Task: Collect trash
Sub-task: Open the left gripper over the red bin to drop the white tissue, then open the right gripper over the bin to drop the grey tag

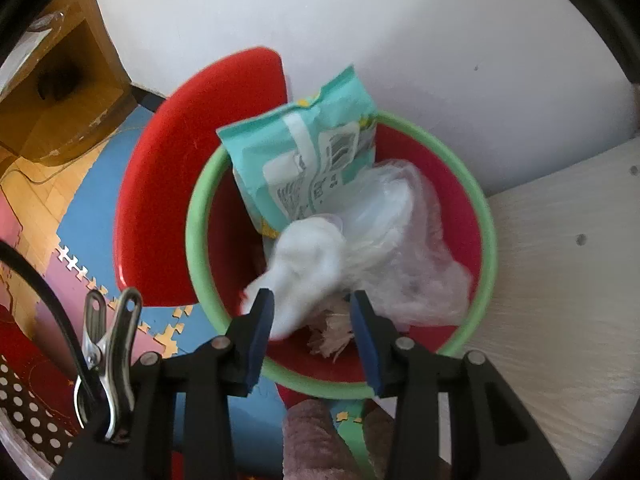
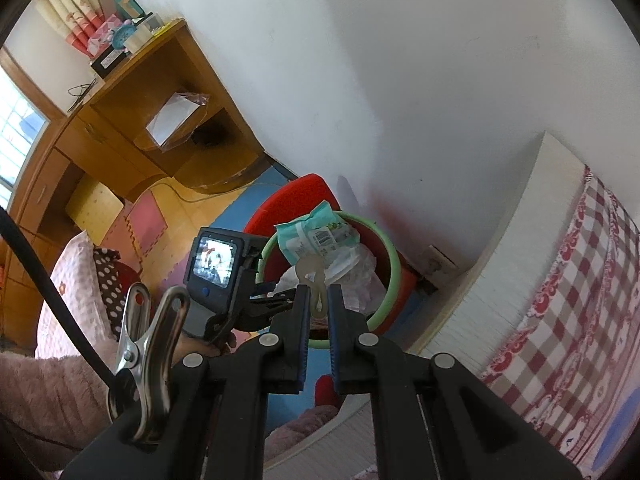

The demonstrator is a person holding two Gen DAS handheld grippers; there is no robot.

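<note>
The left tongs (image 1: 312, 312) hang spread over the red bin (image 1: 340, 384) with the green rim, which stands on the floor by the white wall, a red chair (image 1: 168, 184) just behind it. A white wad of tissue (image 1: 304, 264) lies blurred between the blue pads but neither pad presses on it; it looks to be dropping in, so I judge the left side's drop to be the step in hand.

The right tongs (image 2: 319, 304) are pressed almost together, pinching a thin, pale, translucent strip of plastic (image 2: 314, 280) shaped rather like a figure eight. It hangs upright between the pads, short of the bin and above it.

The next move, I would say, calls for carrying that strip over the green rim and spreading the pads. Being light and flimsy, it could cling to a pad or drift outside.

The bin is already crowded: a teal wet-wipe packet (image 1: 304, 152) leans against the far rim and pokes above it, crumpled clear plastic (image 1: 404, 240) fills the right side, and a scrap of shredded paper (image 1: 332, 336) lies low near the front.
</note>
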